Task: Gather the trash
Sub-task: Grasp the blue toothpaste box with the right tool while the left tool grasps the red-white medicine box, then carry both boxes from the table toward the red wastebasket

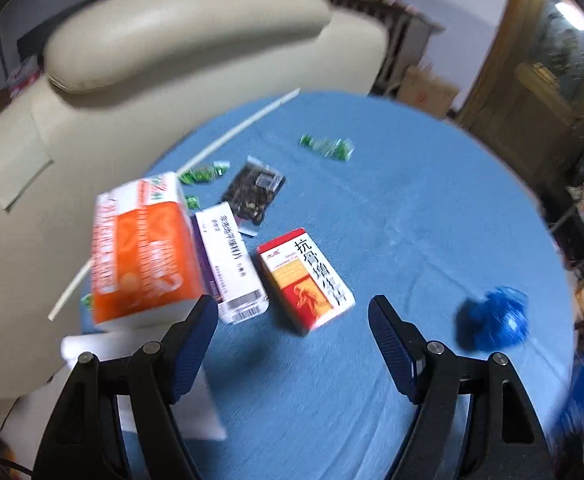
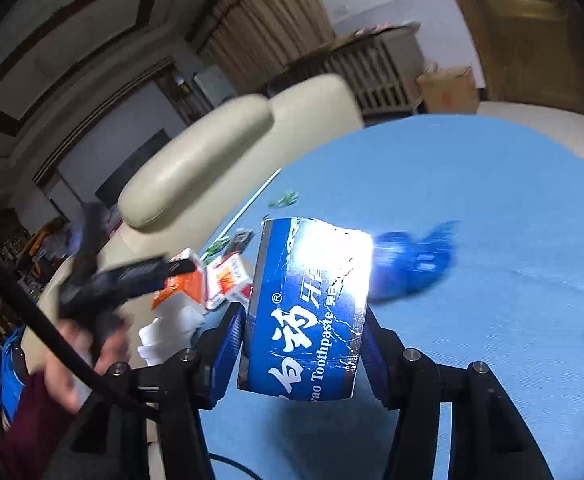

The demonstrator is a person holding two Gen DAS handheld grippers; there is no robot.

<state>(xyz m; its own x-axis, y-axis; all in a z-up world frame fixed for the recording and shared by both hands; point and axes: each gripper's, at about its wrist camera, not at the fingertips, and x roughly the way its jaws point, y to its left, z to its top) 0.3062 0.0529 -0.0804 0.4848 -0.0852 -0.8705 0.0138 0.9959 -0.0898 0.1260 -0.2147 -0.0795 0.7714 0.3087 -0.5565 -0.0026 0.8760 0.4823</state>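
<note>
My left gripper (image 1: 294,316) is open and empty above the blue tablecloth (image 1: 392,220), just in front of a red and white medicine box (image 1: 306,278). Left of it lie a white and purple box (image 1: 231,264) and an orange and white box (image 1: 143,248). A dark snack packet (image 1: 255,194), green wrappers (image 1: 328,147) and a crumpled blue bag (image 1: 494,318) lie farther off. My right gripper (image 2: 302,322) is shut on a blue toothpaste box (image 2: 312,308), held above the table. The left gripper (image 2: 131,280) shows there, blurred.
A cream leather chair (image 1: 91,128) stands against the table's left edge. A thin white stick (image 1: 235,132) lies along that edge. White paper (image 1: 163,360) sits under my left finger. The blue bag also shows in the right wrist view (image 2: 412,264).
</note>
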